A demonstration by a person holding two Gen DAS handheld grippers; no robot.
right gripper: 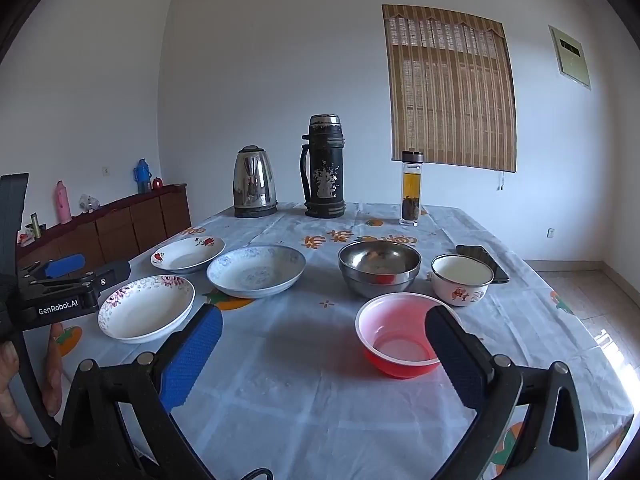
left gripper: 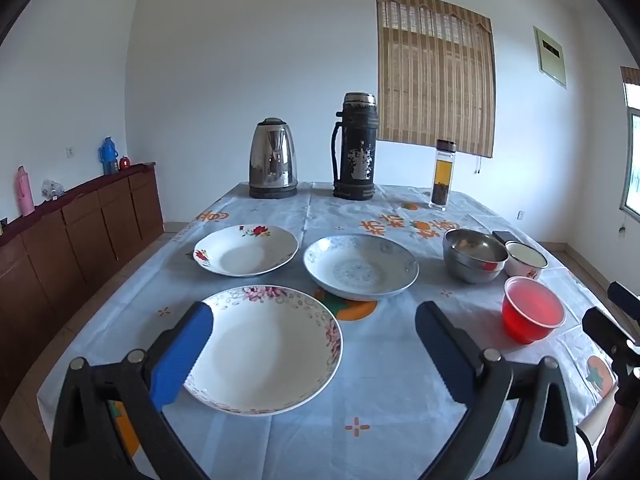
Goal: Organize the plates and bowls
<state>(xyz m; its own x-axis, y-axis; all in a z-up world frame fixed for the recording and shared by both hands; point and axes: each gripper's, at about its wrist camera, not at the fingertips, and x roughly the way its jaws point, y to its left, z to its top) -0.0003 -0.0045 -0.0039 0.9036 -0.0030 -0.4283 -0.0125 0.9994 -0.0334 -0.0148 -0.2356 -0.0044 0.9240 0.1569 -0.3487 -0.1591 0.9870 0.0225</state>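
Both grippers are tilted down a bit, jaws spread wide with nothing in them. Left gripper (left gripper: 314,326) hangs over the pink-flowered plate (left gripper: 264,350) at lower center; right gripper (right gripper: 324,330) sits beside the red bowl (right gripper: 400,336), bare tablecloth (right gripper: 304,392) below.

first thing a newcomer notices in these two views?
Probably the red plastic bowl, the brightest thing on the pale tablecloth, sitting nearest the open right gripper. Next, the three plates spread out on the left side, the pink-flowered plate lying closest to the open left gripper. At the far edge stand the kettle and the worn black thermos.
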